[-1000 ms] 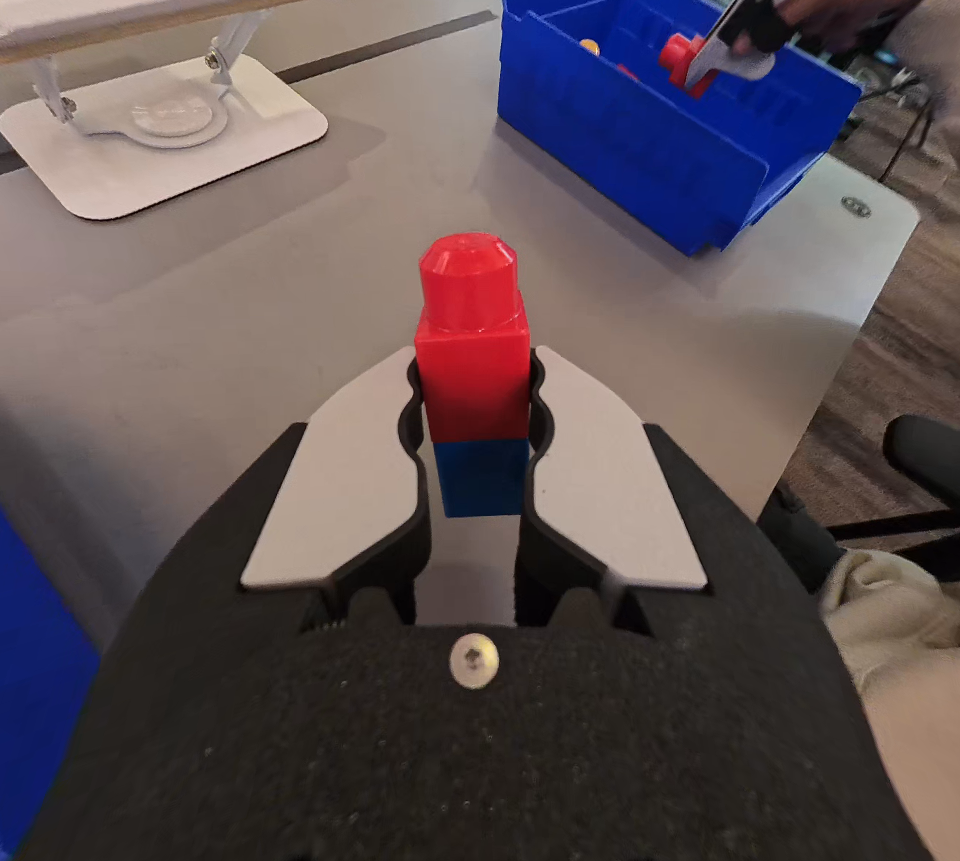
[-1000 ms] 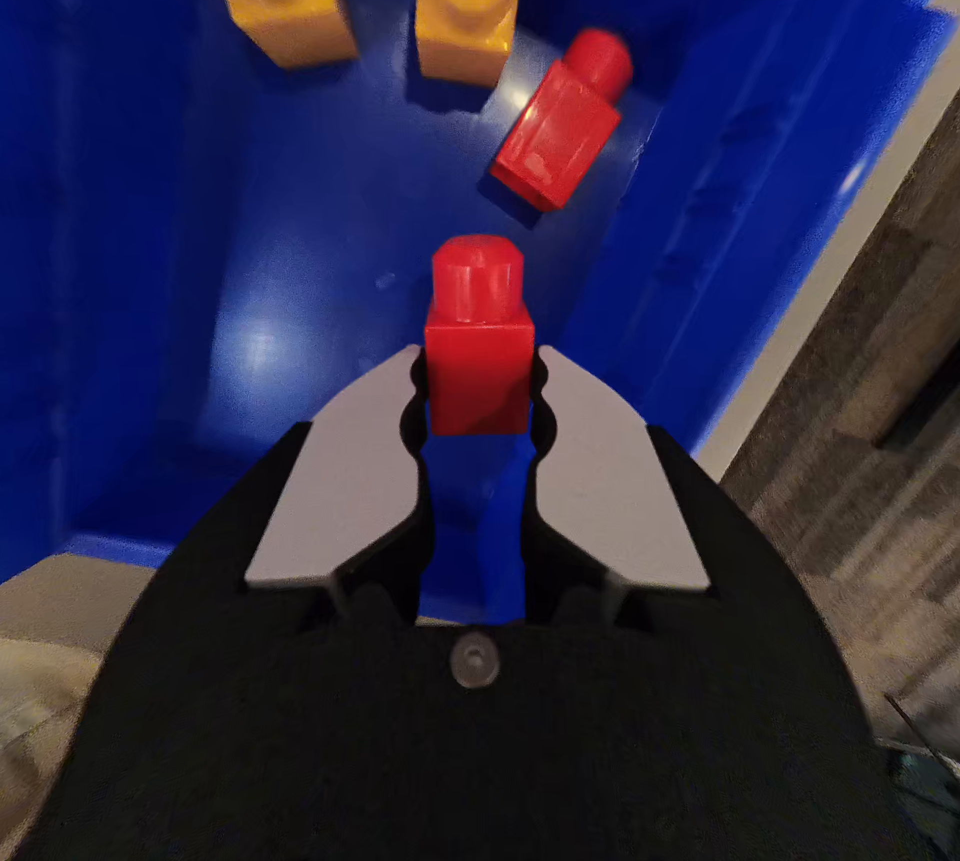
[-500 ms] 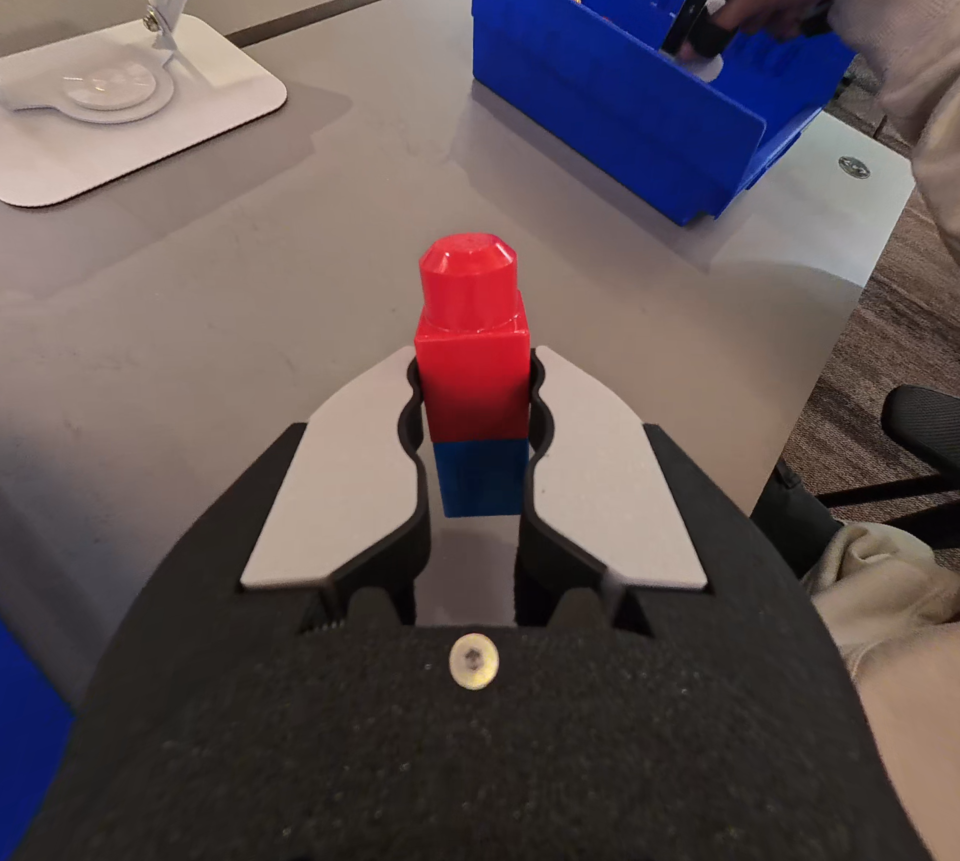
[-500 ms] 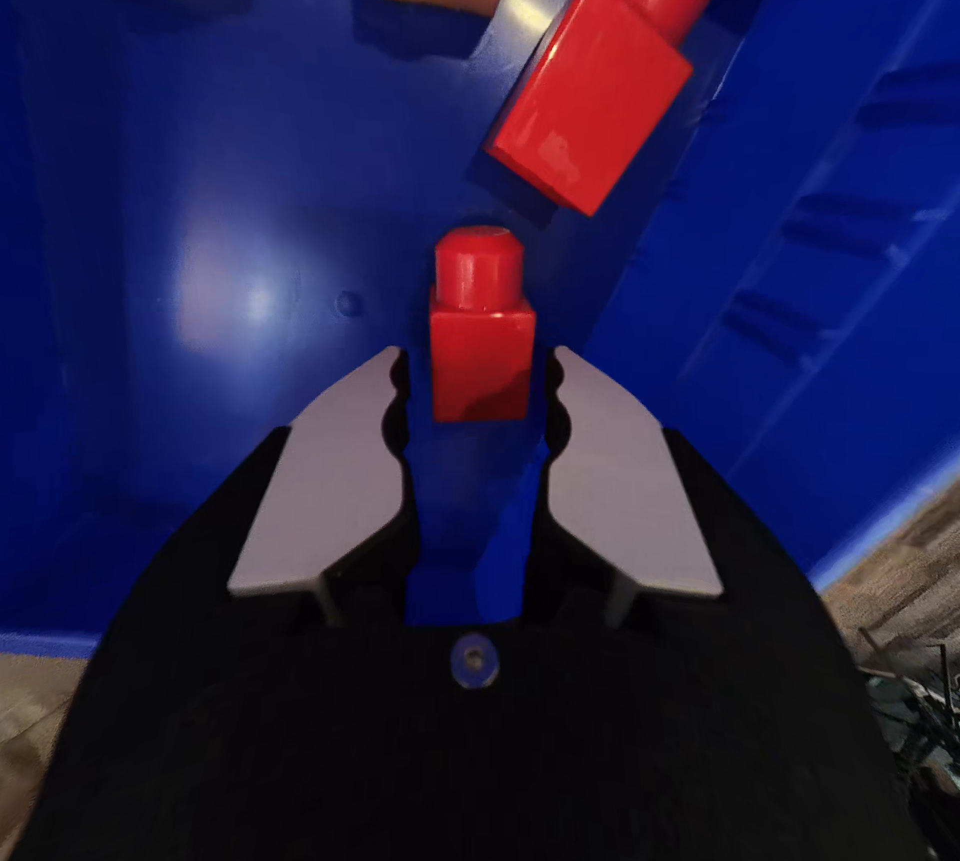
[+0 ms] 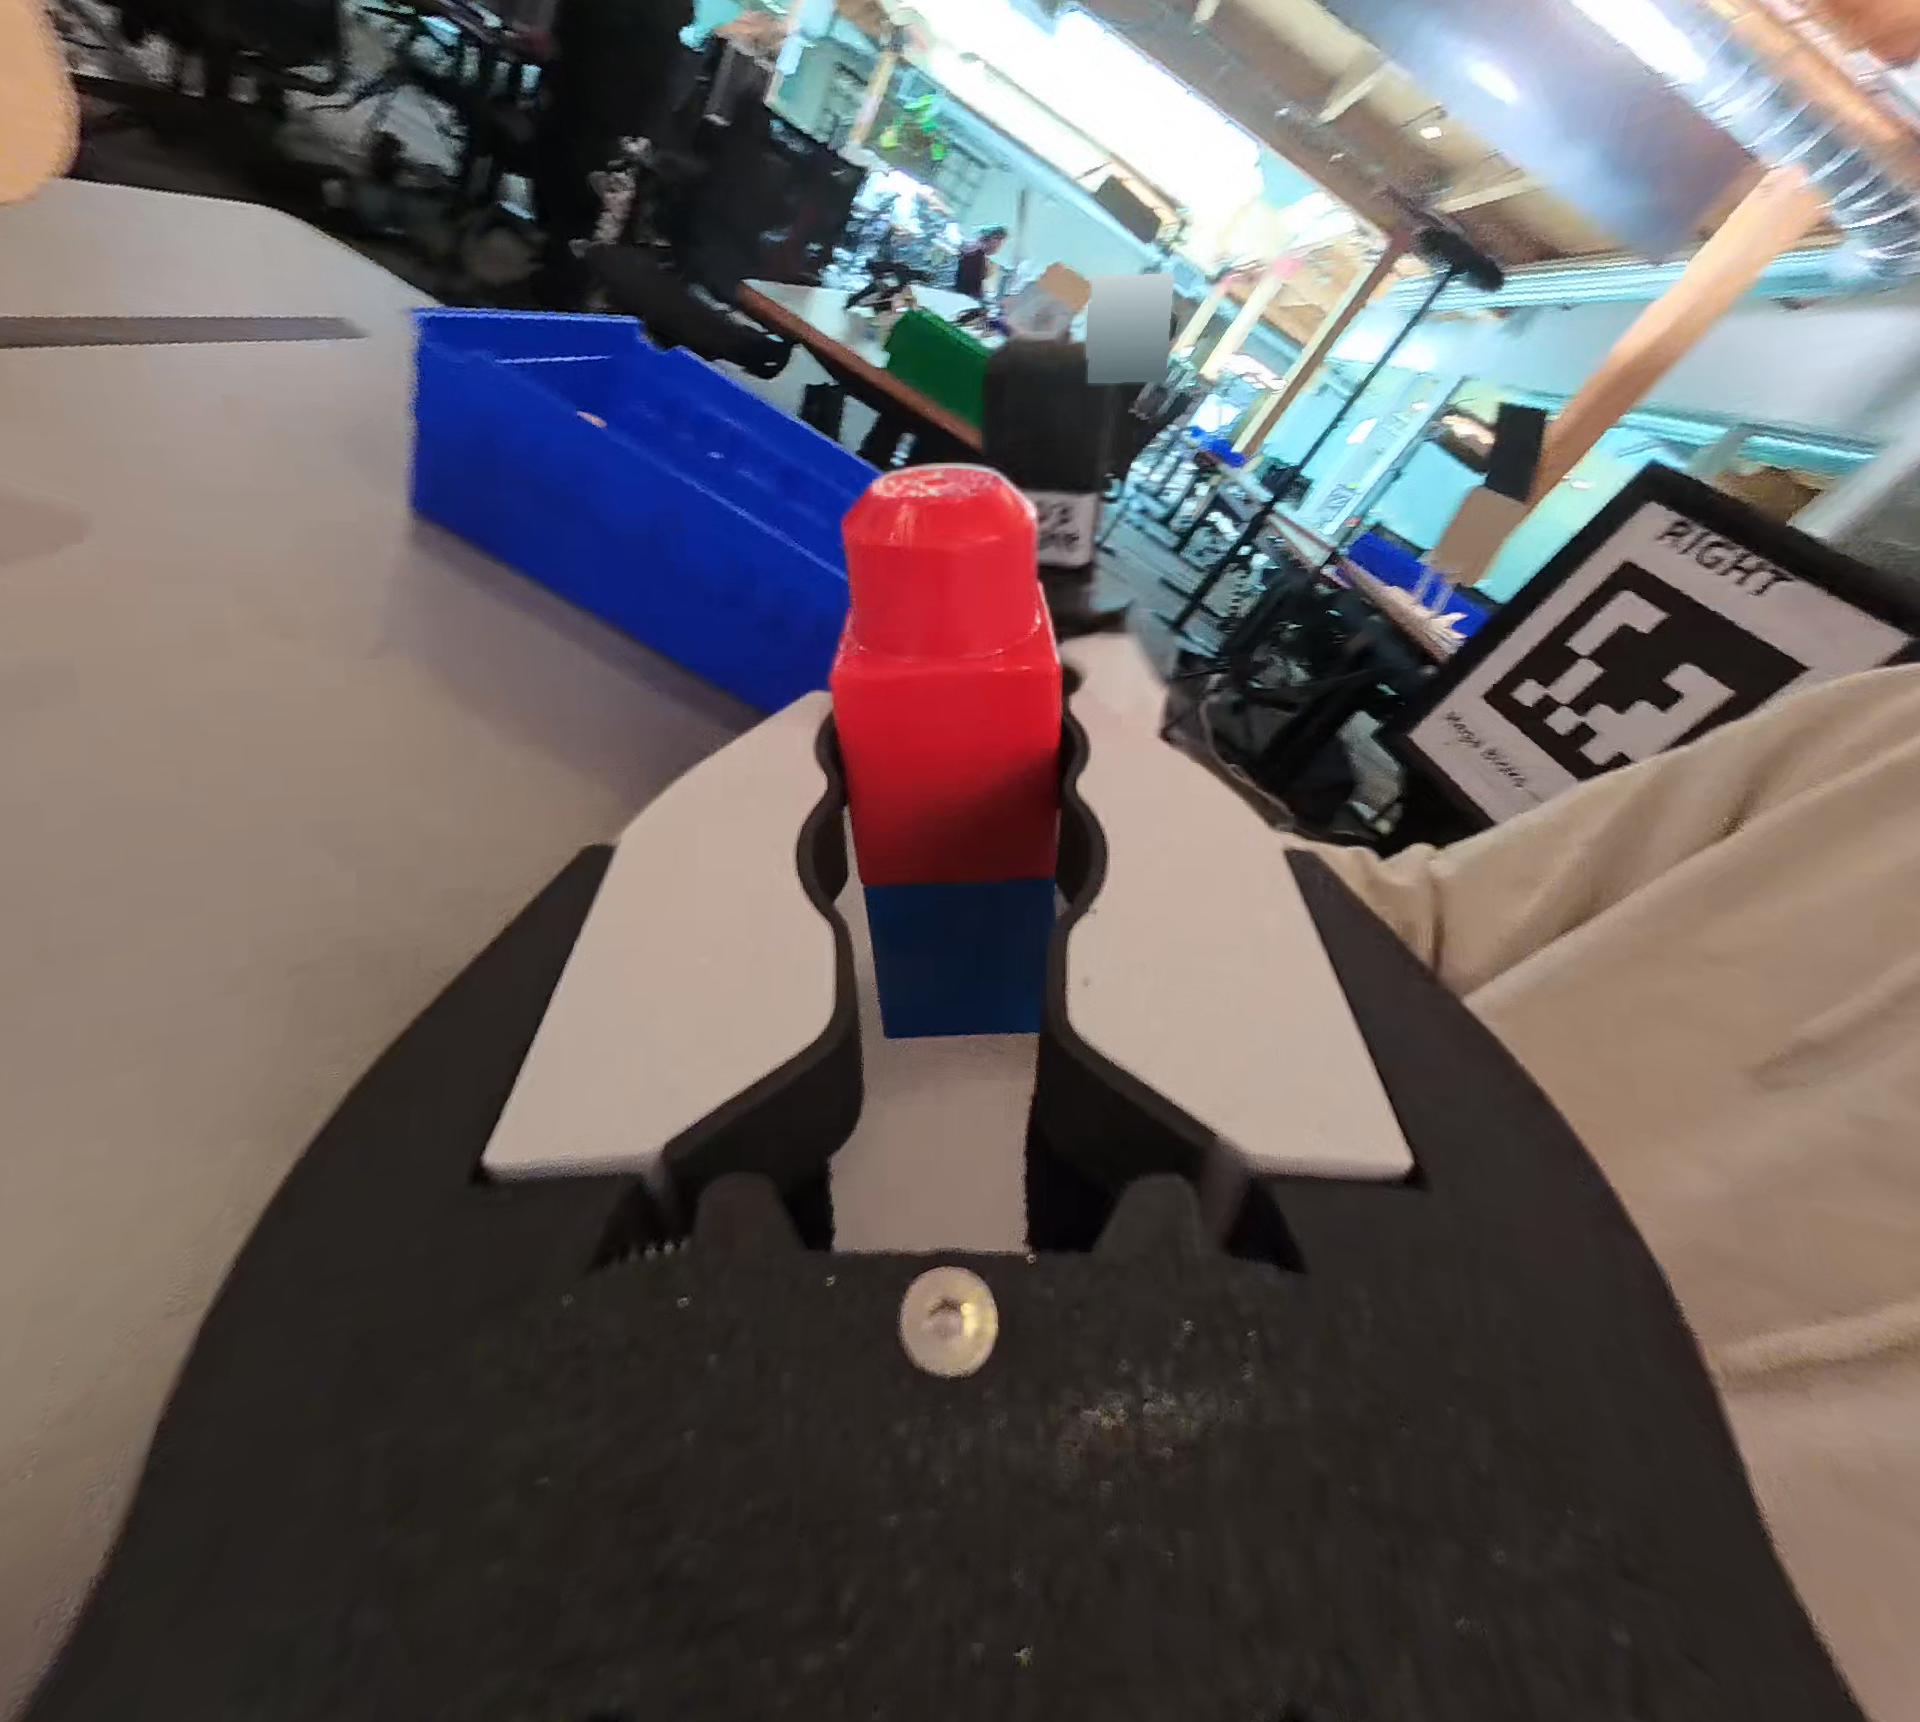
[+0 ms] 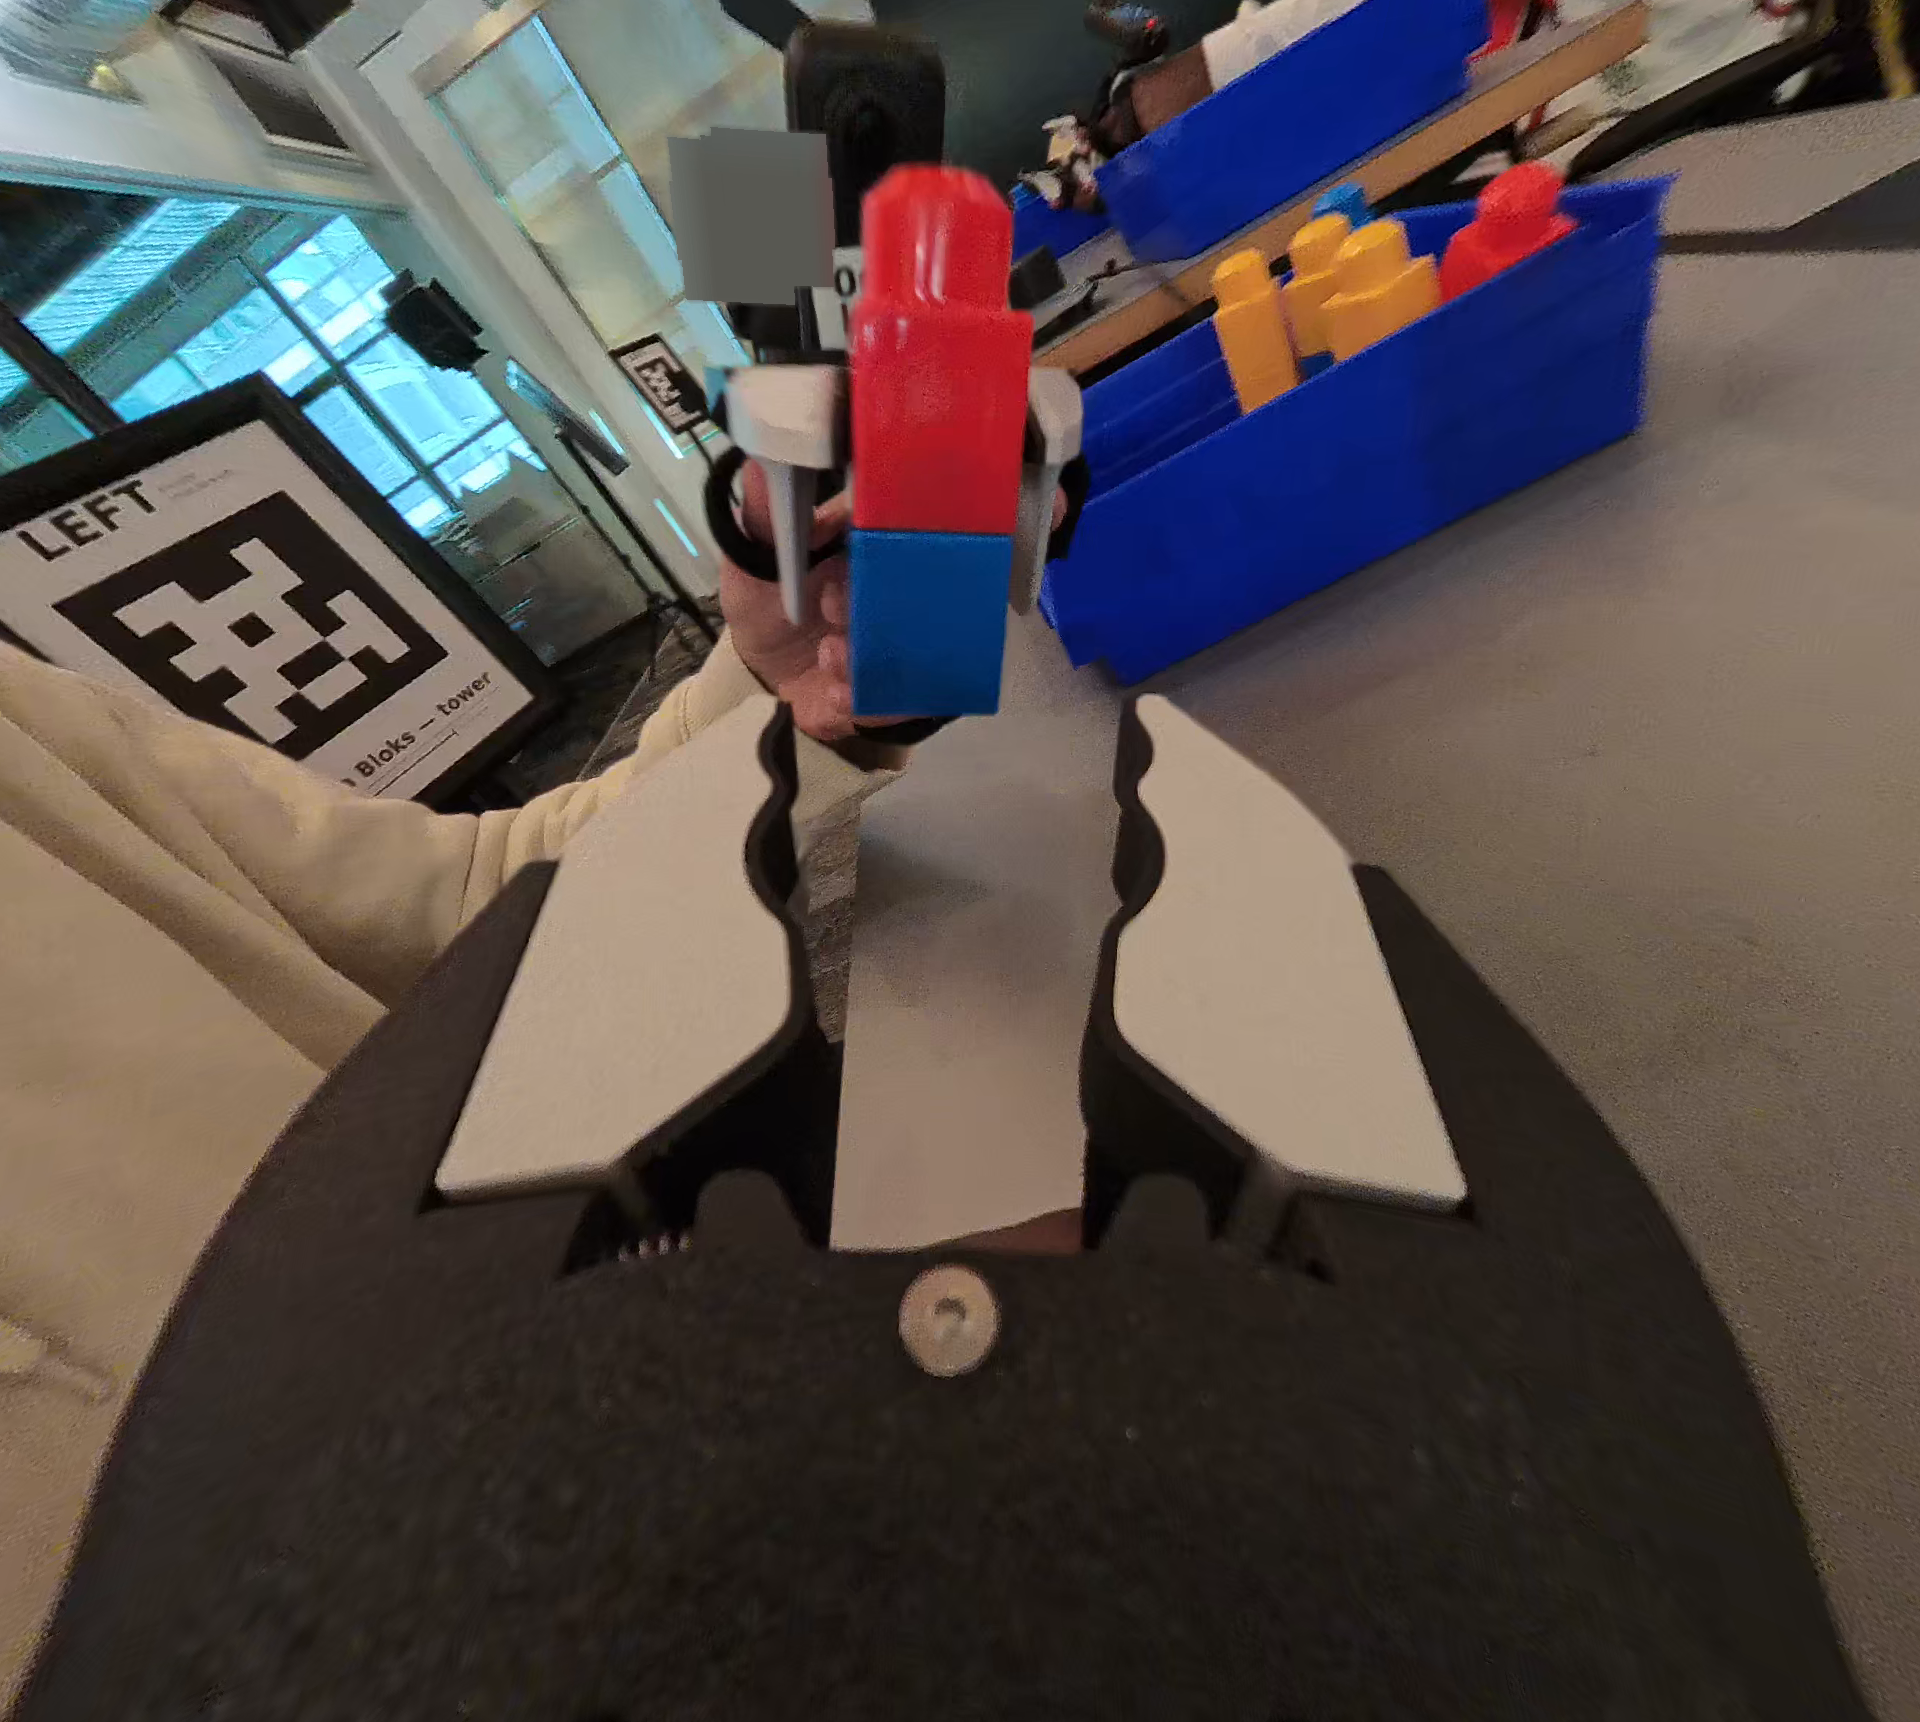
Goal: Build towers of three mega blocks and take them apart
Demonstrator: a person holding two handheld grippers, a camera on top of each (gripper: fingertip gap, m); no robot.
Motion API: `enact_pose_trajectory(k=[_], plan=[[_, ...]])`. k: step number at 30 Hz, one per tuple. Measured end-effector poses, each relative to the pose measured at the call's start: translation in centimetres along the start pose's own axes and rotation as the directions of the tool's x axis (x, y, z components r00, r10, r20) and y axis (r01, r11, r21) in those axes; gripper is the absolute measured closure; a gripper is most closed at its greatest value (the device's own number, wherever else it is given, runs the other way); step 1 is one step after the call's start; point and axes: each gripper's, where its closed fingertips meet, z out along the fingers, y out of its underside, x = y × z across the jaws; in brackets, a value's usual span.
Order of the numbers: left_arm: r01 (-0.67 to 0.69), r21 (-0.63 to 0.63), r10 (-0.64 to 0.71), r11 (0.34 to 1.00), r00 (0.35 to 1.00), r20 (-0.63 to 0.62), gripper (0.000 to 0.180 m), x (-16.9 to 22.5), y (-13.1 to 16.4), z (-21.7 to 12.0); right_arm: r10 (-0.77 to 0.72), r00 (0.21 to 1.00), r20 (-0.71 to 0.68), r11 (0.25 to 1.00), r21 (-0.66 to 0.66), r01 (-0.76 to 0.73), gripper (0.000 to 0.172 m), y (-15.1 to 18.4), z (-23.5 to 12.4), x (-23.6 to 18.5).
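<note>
Red-over-blue, the two-block stack (image 6: pixel 932 467) is standing upright, lifted above the tabletop (image 6: pixel 1558 789), with the left gripper (image 5: pixel 951 768) pinching its red block. Directly ahead, the right gripper (image 6: pixel 951 737) is hovering, jaws wide and empty, level with the blue block.

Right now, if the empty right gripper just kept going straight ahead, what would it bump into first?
Probably the blue block at the bottom of the two-block stack, under the red block that the left gripper holds. It sits right ahead of the open right gripper, though depth is uncertain.

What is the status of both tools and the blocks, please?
Left tool clamps red block atop blue block. Right tool open, empty. Nothing between.
</note>
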Motion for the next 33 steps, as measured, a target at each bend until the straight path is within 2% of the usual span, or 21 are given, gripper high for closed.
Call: enact_pose_trajectory(k=[3, 4, 6, 9, 14, 15, 16, 17, 19, 21, 23, 25, 27, 28, 29, 30, 31, 32, 33], plan=[[-0.003, -0.015, 0.002, 1.000, 1.000, -0.019, 0.144, 0.7, 0.4, 1.1, 0.051, 0.991, 0.125, 0.998, 0.015, -0.053, 0.110, 0.3, 2.2, -0.8], [-0.004, -0.023, 0.003, 1.000, 1.000, -0.017, 0.144, 0.8, 0.6, 1.3, 0.080, 0.982, 0.171, 0.996, 0.025, -0.086, 0.113, 0.1, 2.5, -1.1], [-0.002, -0.033, 0.002, 0.999, 1.000, 0.000, 0.144, 0.7, 0.9, 1.5, 0.085, 0.980, 0.178, 0.996, 0.010, -0.089, 0.120, 0.4, 2.9, -1.1], [0.005, -0.040, -0.004, 0.999, 1.000, 0.026, 0.144, 0.1, 1.4, 1.9, 0.055, 0.990, 0.130, 0.998, -0.022, -0.053, 0.135, 1.2, 3.0, -0.7], [0.001, -0.090, 0.001, 0.996, 1.000, 0.028, 0.145, 0.0, 1.8, 2.8, 0.060, 0.993, 0.100, 0.998, -0.033, -0.057, 0.135, 1.9, 2.0, -0.4], [-0.023, -0.065, 0.026, 0.998, 0.999, 0.043, 0.144, 0.0, 1.1, 2.8, 0.048, 0.996, 0.071, 0.994, -0.100, -0.041, 0.135, 3.1, 1.8, -0.1], [-0.019, 0.029, 0.019, 0.999, 1.000, 0.019, 0.144, 0.6, -0.8, 2.2, 0.032, 0.999, 0.035, 0.987, -0.160, -0.026, 0.135, 4.6, 1.7, 0.4], [0.012, 0.105, -0.009, 0.994, 0.999, -0.033, 0.145, 1.4, -2.9, 1.2, 0.055, 0.998, 0.039, 0.985, -0.165, -0.047, 0.135, 5.4, 1.4, 0.4], [0.003, 0.154, 0.000, 0.988, 1.000, -0.019, 0.145, 1.5, -5.5, -0.7, 0.093, 0.995, 0.023, 0.988, -0.126, -0.090, 0.135, 5.4, -0.1, 0.4], [-0.066, 0.069, 0.061, 0.995, 0.996, 0.069, 0.144, 0.9, -5.4, -1.4, 0.056, 0.996, -0.072, 0.990, -0.128, -0.065, 0.135, 5.2, -2.3, 1.1], [-0.080, -0.063, 0.091, 0.995, 0.979, 0.182, 0.144, -0.3, -3.5, -1.6, 0.052, 0.975, -0.216, 0.988, -0.130, -0.081, 0.135, 4.8, -5.2, 2.2], [-0.068, -0.217, 0.149, 0.974, 0.912, 0.382, 0.144, -3.2, -0.4, -2.2, 0.031, 0.934, -0.355, 0.993, -0.093, -0.068, 0.135, 2.8, -9.2, 2.7], [-0.050, -0.430, 0.327, 0.902, 0.730, 0.600, 0.144, -7.0, 3.1, -4.4, -0.014, 0.842, -0.539, 0.999, -0.050, -0.015, 0.135, -0.8, -14.9, 3.3], [-0.051, -0.501, 0.412, 0.864, 0.645, 0.644, 0.144, -8.1, 4.1, -5.2, -0.038, 0.766, -0.642, 0.998, -0.056, 0.002, 0.135, -2.6, -18.1, 4.0], [-0.054, -0.533, 0.453, 0.844, 0.604, 0.656, 0.144, -8.5, 4.9, -5.4, -0.074, 0.687, -0.723, 0.995, -0.094, 0.008, 0.135, -4.1, -21.1, 4.9], [-0.055, -0.538, 0.456, 0.841, 0.607, 0.651, 0.144, -8.5, 5.6, -4.9, -0.122, 0.592, -0.797, 0.986, -0.165, -0.020, 0.135, -4.9, -24.0, 6.3], [-0.049, -0.538, 0.439, 0.842, 0.642, 0.628, 0.144, -8.3, 6.4, -4.0, -0.172, 0.496, -0.851, 0.967, -0.242, -0.081, 0.135, -5.3, -26.7, 8.1], [-0.039, -0.543, 0.418, 0.839, 0.684, 0.597, 0.144, -7.9, 7.2, -3.1, -0.210, 0.440, -0.873, 0.942, -0.302, -0.148, 0.135, -5.5, -28.5, 10.1], [-0.033, -0.546, 0.406, 0.837, 0.706, 0.580, 0.144, -7.7, 7.7, -2.5, -0.225, 0.426, -0.876, 0.905, -0.350, -0.242, 0.135, -5.0, -29.6, 12.1]])
